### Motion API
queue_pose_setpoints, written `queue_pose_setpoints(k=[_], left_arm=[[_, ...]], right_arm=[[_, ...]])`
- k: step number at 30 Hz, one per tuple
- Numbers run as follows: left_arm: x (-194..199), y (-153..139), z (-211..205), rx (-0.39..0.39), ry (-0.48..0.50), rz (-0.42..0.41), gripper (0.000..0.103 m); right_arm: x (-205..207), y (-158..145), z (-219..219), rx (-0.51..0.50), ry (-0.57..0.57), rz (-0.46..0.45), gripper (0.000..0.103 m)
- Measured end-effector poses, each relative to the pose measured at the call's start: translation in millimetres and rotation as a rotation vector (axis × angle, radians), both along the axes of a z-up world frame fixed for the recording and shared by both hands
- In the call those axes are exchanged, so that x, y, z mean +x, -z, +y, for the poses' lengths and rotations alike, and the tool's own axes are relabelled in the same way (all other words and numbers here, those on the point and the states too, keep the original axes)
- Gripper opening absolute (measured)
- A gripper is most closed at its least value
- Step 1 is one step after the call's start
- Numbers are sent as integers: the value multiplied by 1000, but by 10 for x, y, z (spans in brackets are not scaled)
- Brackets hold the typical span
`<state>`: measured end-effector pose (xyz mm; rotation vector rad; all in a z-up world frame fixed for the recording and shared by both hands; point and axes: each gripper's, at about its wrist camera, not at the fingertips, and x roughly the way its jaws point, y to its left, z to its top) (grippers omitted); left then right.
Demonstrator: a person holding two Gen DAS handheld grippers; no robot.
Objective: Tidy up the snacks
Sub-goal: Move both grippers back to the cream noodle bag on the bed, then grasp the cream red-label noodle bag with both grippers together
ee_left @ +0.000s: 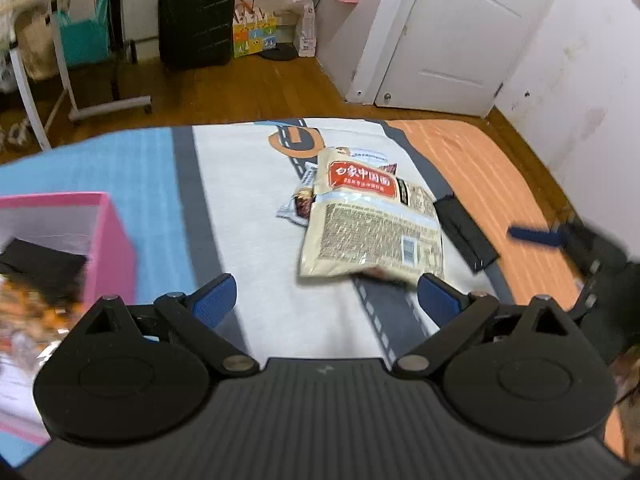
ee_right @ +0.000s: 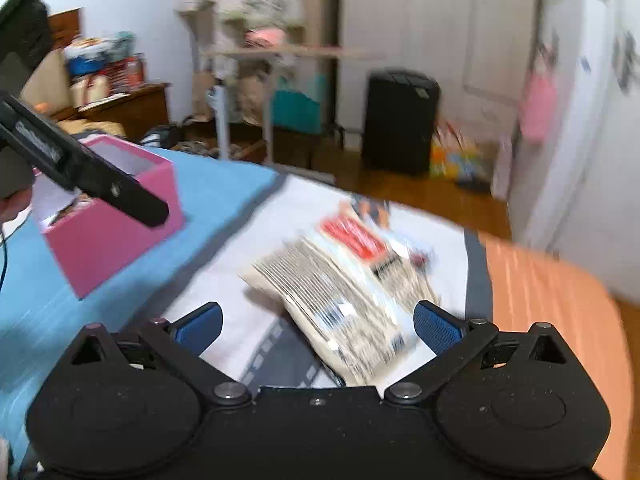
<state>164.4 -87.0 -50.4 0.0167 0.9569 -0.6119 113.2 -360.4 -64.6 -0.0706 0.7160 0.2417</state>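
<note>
**Grippers empty, noodle bag waiting on the mat**

Your right gripper [ee_right: 318,322] is spread wide with nothing between its blue pads, poised low just short of the beige noodle bag [ee_right: 340,300]; the bag's near end lies between and just ahead of the pads, though motion blur makes it hard to say whether anything touches. Your left gripper [ee_left: 325,300] is equally wide and empty, hanging above the mat near the same noodle bag [ee_left: 370,220].

That bag lies flat, back side up, on the white panel of the road-print play mat [ee_left: 248,200], on top of a few smaller snack packets [ee_left: 298,204] that peek out at its far-left edge. A flat black packet [ee_left: 466,234] sits just beside it toward the orange section.

Off to your left, on the blue section, stands the pink box [ee_left: 108,248], open-topped, with some packets already inside, blurred at the frame edge.

By that reading you are partway through: some snacks are boxed, but the noodle bag, the small packets beneath it and the black packet are left to move.
</note>
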Motion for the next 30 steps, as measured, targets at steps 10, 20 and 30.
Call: queue_pose_setpoints(k=[10, 20, 30], left_arm=[[451, 477, -455, -18, 11, -76, 96], [697, 936, -794, -18, 27, -24, 92], [792, 1072, -706, -146, 77, 111, 51]], right_arm=[[188, 838, -113, 53, 25, 64, 101], [451, 1080, -254, 72, 65, 73, 100], [478, 1141, -239, 74, 63, 25, 92]])
